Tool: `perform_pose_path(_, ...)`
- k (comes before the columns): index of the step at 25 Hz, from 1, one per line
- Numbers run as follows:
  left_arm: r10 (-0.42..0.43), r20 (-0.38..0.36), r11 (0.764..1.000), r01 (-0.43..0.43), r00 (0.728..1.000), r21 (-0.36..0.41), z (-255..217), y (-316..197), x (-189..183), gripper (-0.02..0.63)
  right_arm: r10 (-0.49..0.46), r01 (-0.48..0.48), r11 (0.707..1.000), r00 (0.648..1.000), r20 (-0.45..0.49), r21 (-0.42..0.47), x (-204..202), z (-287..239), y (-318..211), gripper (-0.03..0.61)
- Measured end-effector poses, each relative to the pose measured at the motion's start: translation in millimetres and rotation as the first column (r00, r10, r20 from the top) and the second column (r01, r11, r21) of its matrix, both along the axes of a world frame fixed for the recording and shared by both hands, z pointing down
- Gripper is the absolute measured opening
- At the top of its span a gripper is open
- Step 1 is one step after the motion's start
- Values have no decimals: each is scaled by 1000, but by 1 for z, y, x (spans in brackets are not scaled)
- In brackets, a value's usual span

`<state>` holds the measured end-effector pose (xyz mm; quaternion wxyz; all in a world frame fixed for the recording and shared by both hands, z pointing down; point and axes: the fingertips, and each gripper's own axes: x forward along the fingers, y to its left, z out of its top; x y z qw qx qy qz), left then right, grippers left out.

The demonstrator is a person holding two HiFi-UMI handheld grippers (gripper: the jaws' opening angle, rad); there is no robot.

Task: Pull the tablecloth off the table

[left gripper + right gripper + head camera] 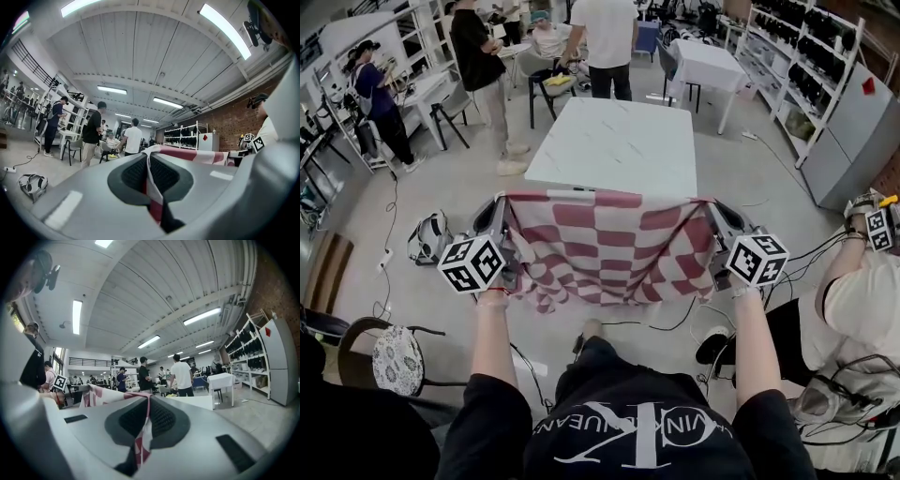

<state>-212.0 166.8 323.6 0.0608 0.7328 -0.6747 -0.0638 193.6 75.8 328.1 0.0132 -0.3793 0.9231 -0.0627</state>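
— Where do we have the tablecloth (605, 248)?

— It is stretched between our two hands, hanging as a red-and-white checked sheet just in front of the near edge of the bench (614, 141). The bench's white top shows bare all over, so we'd judge the cloth is off it. Whether the upper hem brushes that near edge, we can't tell from above.

— And the grips?

— The left hand-held gripper (151, 180) has its jaws closed tight on one upper corner, with a fold of cloth pinched between the pads. The right hand-held gripper (146, 423) is clamped the same way on the other corner. Both point level, away from us and toward the bench.

— So which step are we on?

— The tail of the pull, we think. The cloth's lower edge hangs free in front of our knees.

— What does the next move call for?

— Probably drawing both hands back evenly, with both corners pinched, so the hem comes clear of the bench. A chair (397, 359) stands at our left and a seated person (853, 309) is close at our right, so we have little room sideways. The bystanders (607, 42) stand beyond the bench's far end.
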Motion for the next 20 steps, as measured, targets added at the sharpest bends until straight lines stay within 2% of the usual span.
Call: perform_pose_path(20,-9,36,1000,10,999,-28,26,-4,-7,14,26,-25,1000,999,-27,8,-7,13,-4,11)
